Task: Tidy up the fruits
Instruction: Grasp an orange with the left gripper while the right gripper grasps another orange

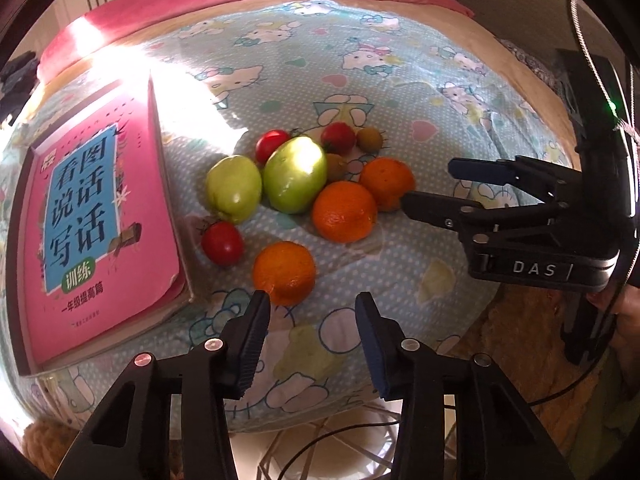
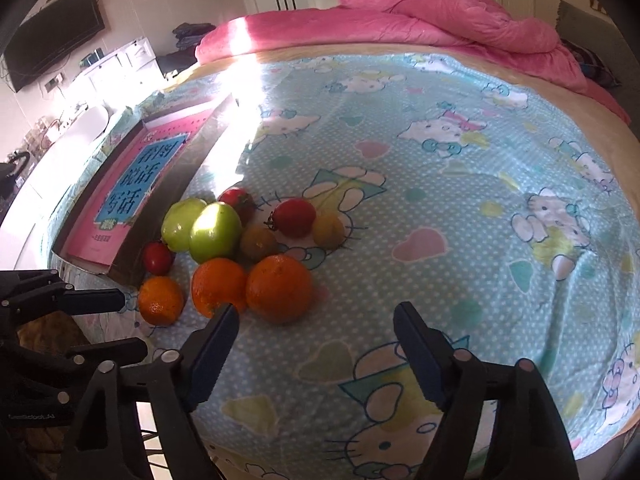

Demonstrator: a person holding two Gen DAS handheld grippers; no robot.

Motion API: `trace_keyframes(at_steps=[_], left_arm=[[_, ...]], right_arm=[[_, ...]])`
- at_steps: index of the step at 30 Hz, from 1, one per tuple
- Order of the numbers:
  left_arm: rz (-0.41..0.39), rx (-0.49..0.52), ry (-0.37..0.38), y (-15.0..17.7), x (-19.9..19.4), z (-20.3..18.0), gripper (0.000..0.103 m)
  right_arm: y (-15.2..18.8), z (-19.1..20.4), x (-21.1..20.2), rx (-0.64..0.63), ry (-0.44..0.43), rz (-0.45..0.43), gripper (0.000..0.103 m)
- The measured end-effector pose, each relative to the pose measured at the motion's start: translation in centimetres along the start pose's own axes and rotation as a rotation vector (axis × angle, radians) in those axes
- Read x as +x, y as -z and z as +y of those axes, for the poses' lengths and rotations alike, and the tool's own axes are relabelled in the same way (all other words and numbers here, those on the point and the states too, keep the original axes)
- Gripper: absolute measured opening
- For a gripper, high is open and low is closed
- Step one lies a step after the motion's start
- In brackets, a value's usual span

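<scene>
A: We see the fruits heaped together on the bed sheet [image 1: 400, 92], the pale blue one with cartoon cats. Three oranges sit nearest us: one alone in front [image 1: 284, 272], two touching behind it [image 1: 345, 211] [image 1: 387, 182].

B: Behind those we count two green fruits side by side [image 1: 234, 188] [image 1: 295, 174]. Apples or green tomatoes? We cannot tell; the glare whitens the top of one.

A: Three red tomatoes too: one by the book [image 1: 222, 242], two at the back [image 1: 272, 145] [image 1: 338, 138]. The first back one is half hidden behind the green fruit.

B: And two small brownish-yellow fruits [image 1: 369, 139] [image 1: 335, 166], too dull and small for us to name. The second is mostly covered by its neighbours.

A: The pink book [image 1: 108, 216] lies in a shallow box just left of the heap. A band of sunlight washes out its far end.

B: Our left tongs [image 1: 312, 332] stand apart with nothing between the pads, just short of the front orange. Their tips do not touch it.

A: Our right tongs [image 2: 316, 344] are wider apart, also empty, hanging over bare sheet near the two touching oranges. One finger [image 2: 216, 344] overlaps the edge of an orange, but whether it touches, we cannot say.

B: A pink quilt [image 2: 440, 12] is bunched at the far end of the bed, cut off by the lens rim.
</scene>
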State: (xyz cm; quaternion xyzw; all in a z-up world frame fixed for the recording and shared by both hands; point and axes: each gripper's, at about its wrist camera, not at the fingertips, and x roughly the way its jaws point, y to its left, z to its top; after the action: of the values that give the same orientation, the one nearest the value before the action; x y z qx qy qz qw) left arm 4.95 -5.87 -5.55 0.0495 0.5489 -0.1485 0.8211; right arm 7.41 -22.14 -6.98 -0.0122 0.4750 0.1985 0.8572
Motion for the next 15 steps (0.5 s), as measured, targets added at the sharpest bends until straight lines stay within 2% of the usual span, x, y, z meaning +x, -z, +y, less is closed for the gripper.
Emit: trace_keyframes(at_steps=[3, 7, 15], left_arm=[[0.019, -0.002, 0.007, -0.2, 0.6, 0.0, 0.037], [0.016, -0.010, 0.003, -0.6, 0.8, 0.2, 0.036], [0.002, -0.029, -0.034, -1.3, 1.0, 1.1, 0.036]], right_arm=[[0.0, 0.0, 0.2, 0.000, -0.007, 0.007, 0.074], [0.0, 0.0, -0.3, -0.001, -0.014, -0.019, 0.073], [0.0, -0.3, -0.1, 0.017, -0.006, -0.008, 0.071]])
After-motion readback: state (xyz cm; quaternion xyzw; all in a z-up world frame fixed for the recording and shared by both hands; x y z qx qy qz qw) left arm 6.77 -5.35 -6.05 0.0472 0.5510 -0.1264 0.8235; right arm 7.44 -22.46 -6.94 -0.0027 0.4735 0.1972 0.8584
